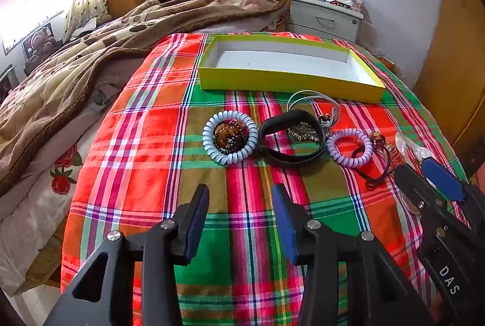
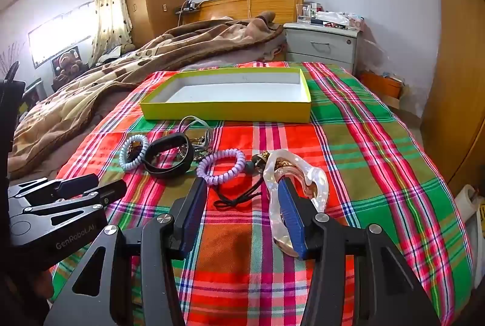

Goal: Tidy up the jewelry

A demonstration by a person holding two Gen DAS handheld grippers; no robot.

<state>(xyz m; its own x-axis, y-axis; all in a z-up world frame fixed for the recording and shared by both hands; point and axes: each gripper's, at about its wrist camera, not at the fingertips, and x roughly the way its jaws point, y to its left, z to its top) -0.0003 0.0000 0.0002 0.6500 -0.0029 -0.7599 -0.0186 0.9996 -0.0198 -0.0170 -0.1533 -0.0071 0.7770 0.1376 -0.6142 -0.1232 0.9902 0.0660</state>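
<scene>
A pile of jewelry lies on the plaid cloth (image 1: 145,144) in front of an empty yellow box (image 1: 288,80) (image 2: 227,111). In the pile are a pale blue spiral tie (image 1: 209,135) (image 2: 127,164), a black band (image 1: 291,115) (image 2: 169,141), a purple spiral tie (image 1: 333,147) (image 2: 203,171), a thin black cord loop (image 2: 239,198) and a pearly hair clip (image 1: 406,141) (image 2: 318,180). My right gripper (image 2: 239,183) (image 1: 413,165) is open, its right finger lying in the clip, the cord between the jaws. My left gripper (image 1: 241,192) (image 2: 112,183) hangs open short of the pile, holding nothing.
A brown blanket (image 1: 91,59) covers the bed to the left. A grey nightstand (image 2: 321,44) with clutter stands behind the box. Wooden wardrobe doors (image 2: 454,83) line the right side. The cloth ends at the bed's right edge (image 2: 448,204).
</scene>
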